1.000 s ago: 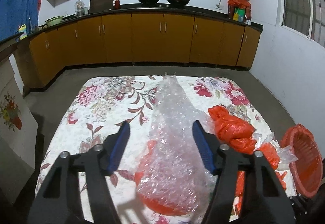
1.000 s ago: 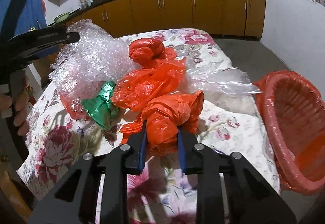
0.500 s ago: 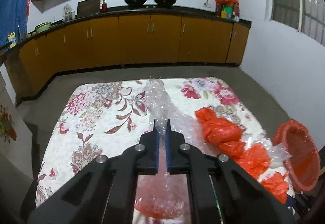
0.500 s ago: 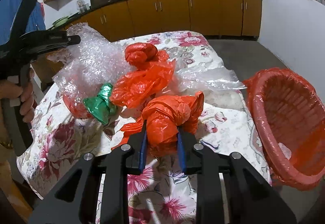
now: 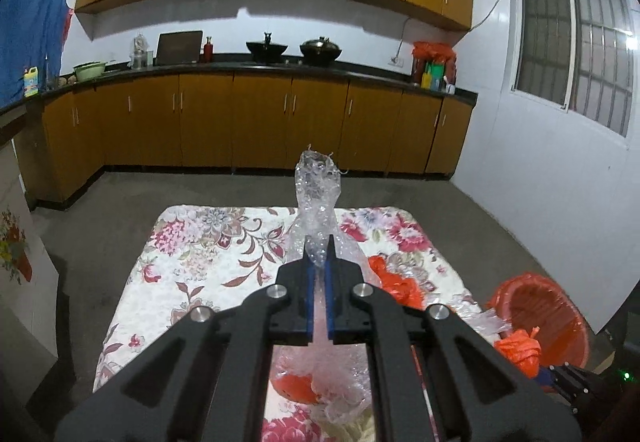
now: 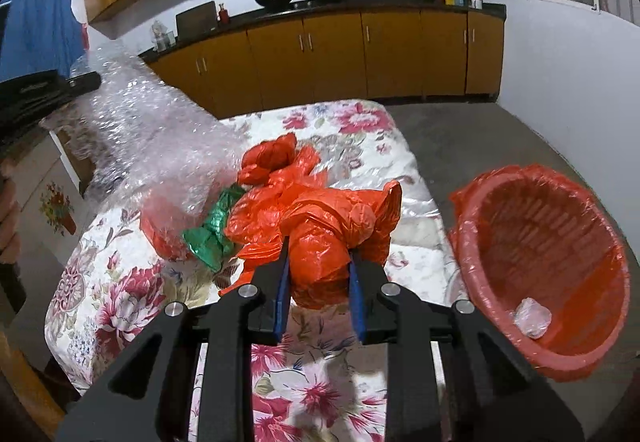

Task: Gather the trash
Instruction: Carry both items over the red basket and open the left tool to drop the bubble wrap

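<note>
My left gripper is shut on a sheet of clear bubble wrap and holds it lifted above the floral table; the wrap also shows in the right wrist view. My right gripper is shut on a crumpled orange plastic bag, raised above the table. A red basket lined with an orange bag stands to the right of the table, with a small clear scrap inside. More orange bags and a green bag lie on the table.
The floral table stands in a kitchen with orange cabinets behind. The basket also shows at the right in the left wrist view. A white wall lies to the right. A clear plastic sheet lies near the table's right edge.
My left gripper closed on the bubble wrap and lifted it high above the table. My right gripper, holding the orange bag, rose and moved toward the basket.
</note>
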`<move>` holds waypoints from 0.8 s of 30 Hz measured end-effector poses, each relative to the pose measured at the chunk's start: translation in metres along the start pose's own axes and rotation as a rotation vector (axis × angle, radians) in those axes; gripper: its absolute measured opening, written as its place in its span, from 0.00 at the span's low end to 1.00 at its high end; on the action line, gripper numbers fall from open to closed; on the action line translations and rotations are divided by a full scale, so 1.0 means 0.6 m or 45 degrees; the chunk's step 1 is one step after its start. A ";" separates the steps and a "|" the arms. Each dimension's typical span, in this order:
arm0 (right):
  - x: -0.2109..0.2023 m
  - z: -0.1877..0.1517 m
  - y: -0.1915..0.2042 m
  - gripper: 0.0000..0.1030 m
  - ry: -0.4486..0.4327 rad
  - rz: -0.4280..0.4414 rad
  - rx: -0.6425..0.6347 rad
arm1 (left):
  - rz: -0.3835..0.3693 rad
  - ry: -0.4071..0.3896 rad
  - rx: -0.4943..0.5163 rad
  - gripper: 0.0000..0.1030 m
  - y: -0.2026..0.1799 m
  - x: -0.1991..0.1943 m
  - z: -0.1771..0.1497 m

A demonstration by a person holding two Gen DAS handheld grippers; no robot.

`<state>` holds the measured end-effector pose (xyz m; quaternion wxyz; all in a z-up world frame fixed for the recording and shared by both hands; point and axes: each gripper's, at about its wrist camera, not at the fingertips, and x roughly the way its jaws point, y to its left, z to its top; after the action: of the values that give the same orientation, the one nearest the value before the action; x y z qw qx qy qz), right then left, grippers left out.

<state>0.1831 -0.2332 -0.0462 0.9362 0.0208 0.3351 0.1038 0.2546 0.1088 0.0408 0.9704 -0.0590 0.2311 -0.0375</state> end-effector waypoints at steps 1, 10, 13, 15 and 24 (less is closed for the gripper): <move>-0.006 0.002 -0.002 0.24 -0.010 -0.006 0.000 | -0.004 -0.006 -0.002 0.05 -0.002 -0.006 0.001; -0.062 0.020 -0.038 0.24 -0.106 -0.103 0.011 | -0.108 -0.037 -0.009 0.05 -0.048 -0.054 0.007; -0.079 0.024 -0.060 0.24 -0.133 -0.145 0.032 | -0.163 -0.035 -0.001 0.05 -0.077 -0.058 0.005; -0.089 0.025 -0.076 0.24 -0.146 -0.177 0.046 | -0.199 -0.027 0.009 0.05 -0.097 -0.055 0.002; -0.130 0.018 -0.162 0.24 -0.187 -0.331 0.110 | -0.369 0.033 0.006 0.05 -0.201 -0.027 -0.028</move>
<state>0.1486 -0.3444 0.0005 0.9620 0.0251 0.2697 -0.0348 0.2272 -0.0104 0.0493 0.9519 -0.0889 0.2325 -0.1788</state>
